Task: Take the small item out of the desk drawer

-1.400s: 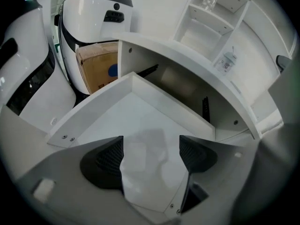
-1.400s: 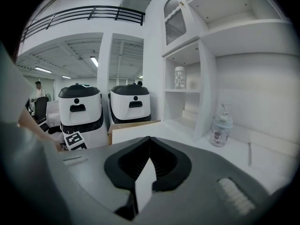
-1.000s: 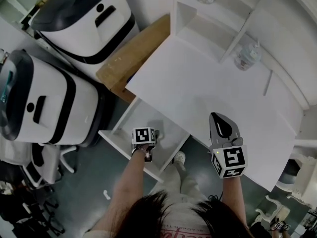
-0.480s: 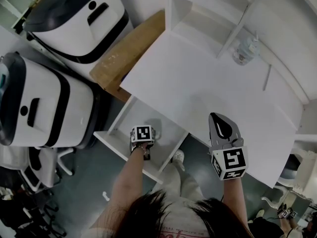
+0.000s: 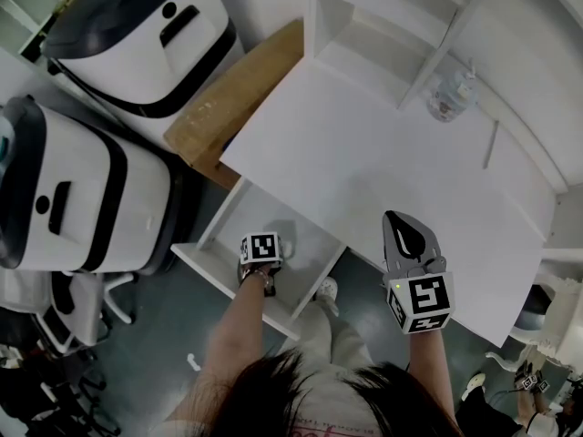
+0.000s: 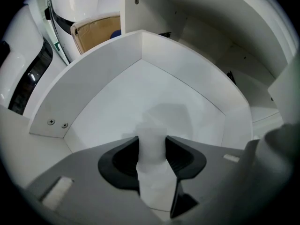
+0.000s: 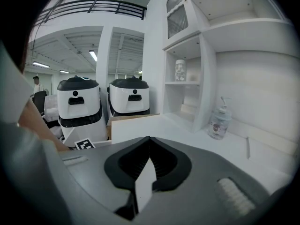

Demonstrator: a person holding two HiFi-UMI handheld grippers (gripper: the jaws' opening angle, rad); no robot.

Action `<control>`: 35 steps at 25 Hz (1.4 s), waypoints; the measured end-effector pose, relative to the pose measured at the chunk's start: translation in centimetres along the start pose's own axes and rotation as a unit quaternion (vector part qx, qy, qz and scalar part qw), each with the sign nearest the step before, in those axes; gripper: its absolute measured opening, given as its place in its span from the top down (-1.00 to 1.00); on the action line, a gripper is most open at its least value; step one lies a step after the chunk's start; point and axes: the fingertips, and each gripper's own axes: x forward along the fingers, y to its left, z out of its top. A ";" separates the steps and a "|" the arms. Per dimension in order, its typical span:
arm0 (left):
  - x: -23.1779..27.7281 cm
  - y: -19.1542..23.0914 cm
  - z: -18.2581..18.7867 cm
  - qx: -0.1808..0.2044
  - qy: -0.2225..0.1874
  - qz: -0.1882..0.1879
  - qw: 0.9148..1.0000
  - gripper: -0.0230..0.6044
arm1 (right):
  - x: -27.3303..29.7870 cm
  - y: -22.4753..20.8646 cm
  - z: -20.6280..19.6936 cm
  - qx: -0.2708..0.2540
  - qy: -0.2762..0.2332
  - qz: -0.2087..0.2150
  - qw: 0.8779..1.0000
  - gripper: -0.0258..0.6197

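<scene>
left gripper (image 6: 152, 145) jaws narrower, closing on white item (image 6: 151, 172) unseen overhead

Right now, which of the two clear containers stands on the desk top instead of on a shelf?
The pump bottle, standing on the desk beside the shelf unit; the jar sits up in a shelf compartment.

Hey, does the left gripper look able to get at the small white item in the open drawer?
Probably yes: the drawer stands open, the left gripper is inside it, and its jaws are closing with the small white item between them; nothing blocks it.
</scene>
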 end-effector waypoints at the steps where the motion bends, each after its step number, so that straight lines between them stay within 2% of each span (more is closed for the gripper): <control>1: -0.1 0.0 0.2 -0.001 -0.004 -0.001 1.000 0.34 | 0.0 0.0 0.0 0.000 0.000 0.001 1.000 0.92; 10: -1.7 0.4 1.3 -0.007 -0.024 -0.007 1.000 0.35 | 0.2 -0.1 1.1 0.009 -0.007 0.004 1.000 0.92; 15: -3.7 0.3 1.6 -0.002 -0.020 -0.004 1.000 0.35 | -0.2 0.0 2.0 0.022 -0.016 0.010 1.000 0.92; 22: -6.2 0.2 3.4 -0.007 -0.049 -0.016 0.999 0.35 | -0.5 0.4 3.8 0.028 -0.027 0.015 0.999 0.92; 27: -7.7 -0.4 3.5 -0.038 -0.052 -0.036 0.997 0.35 | -0.9 0.6 5.0 0.019 -0.036 0.030 0.999 0.92; 35: -10.7 -1.1 3.4 -0.046 -0.072 -0.038 0.996 0.35 | -0.9 1.0 6.5 -0.008 -0.042 0.056 0.998 0.92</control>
